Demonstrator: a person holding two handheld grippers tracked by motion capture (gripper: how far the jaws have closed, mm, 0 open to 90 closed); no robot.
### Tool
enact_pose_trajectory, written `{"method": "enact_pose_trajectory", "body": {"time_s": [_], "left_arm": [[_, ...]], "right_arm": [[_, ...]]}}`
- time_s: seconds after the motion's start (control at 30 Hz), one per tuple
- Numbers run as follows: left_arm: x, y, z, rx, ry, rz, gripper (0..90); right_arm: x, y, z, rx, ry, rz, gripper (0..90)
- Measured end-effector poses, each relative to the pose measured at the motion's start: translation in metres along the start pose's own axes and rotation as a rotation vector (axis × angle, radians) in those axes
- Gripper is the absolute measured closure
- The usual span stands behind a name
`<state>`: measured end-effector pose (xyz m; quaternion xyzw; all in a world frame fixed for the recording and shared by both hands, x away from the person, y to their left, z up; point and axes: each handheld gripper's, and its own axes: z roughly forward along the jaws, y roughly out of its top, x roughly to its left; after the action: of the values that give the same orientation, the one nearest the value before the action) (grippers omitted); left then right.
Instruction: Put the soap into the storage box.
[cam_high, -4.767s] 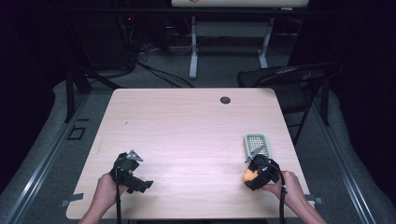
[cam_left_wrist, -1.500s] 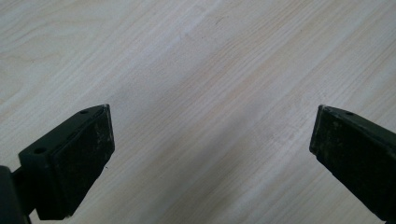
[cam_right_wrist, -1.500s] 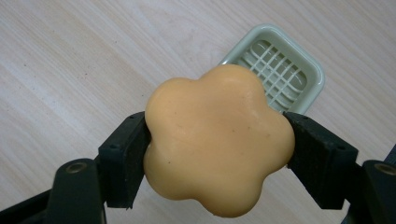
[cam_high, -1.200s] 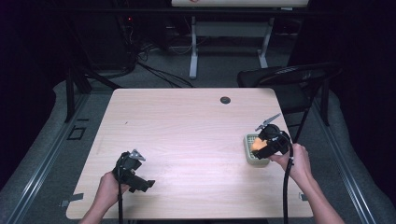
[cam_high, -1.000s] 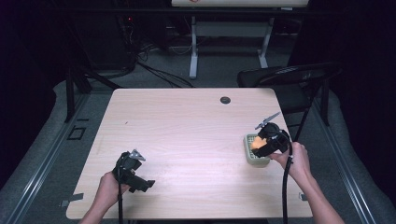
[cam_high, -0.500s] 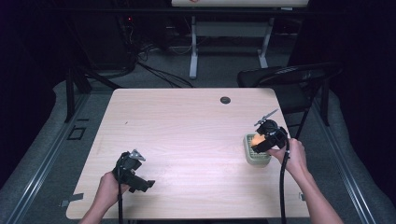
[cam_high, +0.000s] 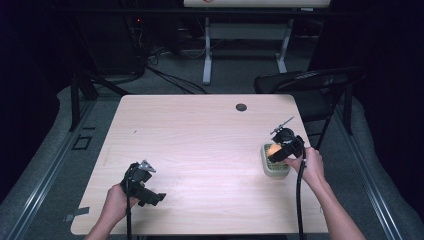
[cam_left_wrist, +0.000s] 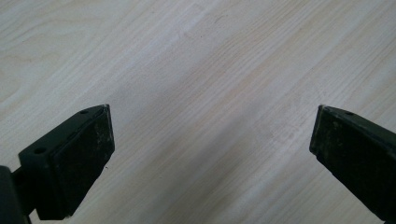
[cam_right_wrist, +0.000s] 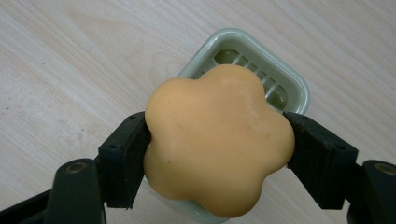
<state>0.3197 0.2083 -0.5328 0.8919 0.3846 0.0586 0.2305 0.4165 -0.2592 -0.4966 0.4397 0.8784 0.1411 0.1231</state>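
1. The table (cam_high: 200, 150) is mostly bare.
2. The green dish (cam_right_wrist: 285, 91) sits near its right edge.
3. The right gripper (cam_right_wrist: 219, 154) is right over the dish; its jaws squeeze the orange flower soap (cam_right_wrist: 217, 140).
4. The soap looks almost in; letting go is left.
5. The left gripper (cam_left_wrist: 210, 154) rests with jaws wide, holding nothing.
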Motion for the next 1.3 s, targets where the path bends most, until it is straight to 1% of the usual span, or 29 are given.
{"method": "enact_pose_trajectory", "body": {"time_s": [0.07,0.1,0.17,0.2,0.23,0.37,0.4,0.43,0.5,0.57,0.6,0.67,0.7,0.73,0.77,0.83,0.87,0.9,0.93,1.0,1.03,1.07,1.1,1.13,1.3], "left_arm": [[0.000,0.000,0.000,-0.004,-0.001,0.000,0.1],[0.001,0.000,-0.001,-0.005,-0.001,-0.001,0.1],[0.001,-0.001,-0.001,-0.005,-0.002,-0.005,0.1],[0.001,-0.001,-0.001,-0.005,-0.002,-0.005,0.1],[0.001,0.000,0.000,-0.004,-0.002,-0.002,0.1],[0.000,0.000,0.000,-0.004,-0.004,-0.003,0.1],[0.000,0.000,0.000,-0.004,-0.005,-0.003,0.1],[0.000,0.000,0.000,-0.004,-0.005,-0.003,0.1],[0.000,0.000,0.000,-0.004,-0.005,-0.002,0.1],[0.000,0.000,0.000,-0.004,-0.005,-0.002,0.1],[0.000,0.000,0.000,-0.004,-0.005,-0.003,0.1],[0.000,0.000,0.000,-0.006,-0.004,-0.003,0.1],[0.001,0.000,0.000,-0.002,-0.007,-0.002,0.1],[0.000,0.000,0.001,-0.003,-0.006,-0.002,0.1],[0.000,0.000,0.001,-0.002,-0.007,-0.002,0.0],[0.000,0.000,0.001,-0.004,-0.007,-0.001,0.1],[0.000,0.000,0.001,-0.002,-0.007,-0.002,0.1],[0.000,0.000,0.001,-0.005,-0.006,-0.002,0.1],[0.001,0.000,0.001,-0.003,-0.007,-0.002,0.0],[0.001,0.000,0.001,-0.002,-0.007,-0.003,0.1],[0.001,0.000,0.001,-0.001,-0.008,-0.003,0.1],[0.001,0.000,0.001,-0.002,-0.008,-0.002,0.1],[0.001,0.000,0.001,-0.001,-0.009,-0.002,0.1],[0.001,0.000,0.001,-0.002,-0.009,-0.003,0.1],[0.000,0.000,0.001,-0.002,-0.010,-0.005,0.1]], "right_arm": [[-0.001,0.001,0.003,0.006,0.005,0.001,26.6],[0.000,0.001,0.004,-0.005,0.013,0.018,26.6],[-0.001,0.002,0.006,0.006,0.002,0.003,26.6],[-0.001,0.002,0.006,0.006,0.002,0.003,26.6],[-0.001,0.002,0.008,0.006,0.009,0.017,26.5],[-0.002,0.002,0.009,0.017,0.009,0.012,26.5],[-0.002,0.002,0.011,0.003,0.020,0.027,26.6],[-0.003,0.002,0.012,0.013,0.019,0.012,26.5],[-0.002,0.003,0.013,0.026,0.015,0.012,26.5],[-0.002,0.003,0.014,0.027,0.009,0.011,26.5],[-0.003,0.002,0.016,0.029,0.015,0.012,26.5],[-0.002,0.002,0.018,0.021,0.009,0.016,26.5],[-0.004,0.002,0.017,0.042,0.009,0.004,26.5],[-0.002,0.001,0.020,0.019,0.018,0.031,26.5],[-0.003,0.002,0.021,0.041,0.007,0.013,26.5],[-0.003,0.003,0.023,0.036,0.001,0.014,26.5],[-0.002,0.005,0.023,0.056,-0.003,-0.003,26.5],[-0.002,0.005,0.023,0.056,-0.003,-0.003,26.5],[-0.001,0.005,0.024,0.046,-0.004,0.009,26.4],[-0.001,0.005,0.024,0.047,-0.007,0.008,26.5],[-0.002,0.005,0.023,0.058,-0.009,0.000,26.4],[-0.002,0.004,0.024,0.048,-0.015,0.010,26.4],[-0.002,0.004,0.024,0.048,-0.015,0.010,26.4],[-0.002,0.004,0.024,0.050,-0.004,0.010,26.4],[-0.004,0.003,0.026,0.057,-0.009,0.008,26.4]]}}
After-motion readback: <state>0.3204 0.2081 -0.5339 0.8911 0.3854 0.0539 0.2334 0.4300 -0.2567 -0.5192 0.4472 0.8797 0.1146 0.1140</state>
